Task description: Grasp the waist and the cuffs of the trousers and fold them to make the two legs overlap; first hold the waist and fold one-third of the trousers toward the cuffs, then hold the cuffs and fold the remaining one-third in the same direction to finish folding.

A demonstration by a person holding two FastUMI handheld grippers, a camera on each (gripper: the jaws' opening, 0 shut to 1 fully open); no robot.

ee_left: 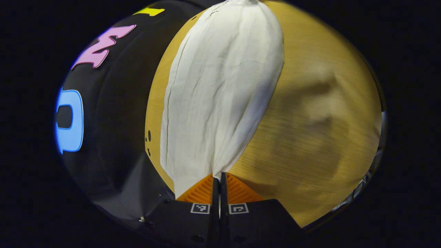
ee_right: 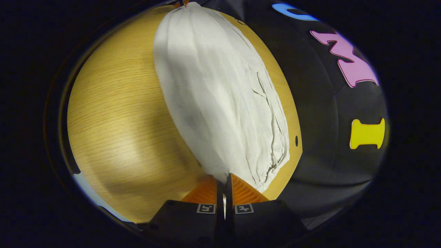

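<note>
White trousers [ee_left: 220, 89] lie lengthwise on a wooden table [ee_left: 317, 137], the cloth pulled long and narrow between both grippers. In the left gripper view my left gripper [ee_left: 219, 174] is shut on the near end of the cloth, which fans out from its tips. In the right gripper view the trousers [ee_right: 220, 96] run away from my right gripper [ee_right: 225, 175], which is shut on their other end, next to a crinkled, gathered edge [ee_right: 275, 151]. At the far end of the cloth a bit of the other gripper [ee_right: 180, 3] shows. I cannot tell which end is the waist.
The table's far edge [ee_right: 293, 103] runs close along the trousers, with the black booth wall [ee_right: 327, 113] right behind it. Small dark holes [ee_left: 149, 135] sit near that edge. Bare wood [ee_right: 113, 120] spreads wide on the trousers' other side.
</note>
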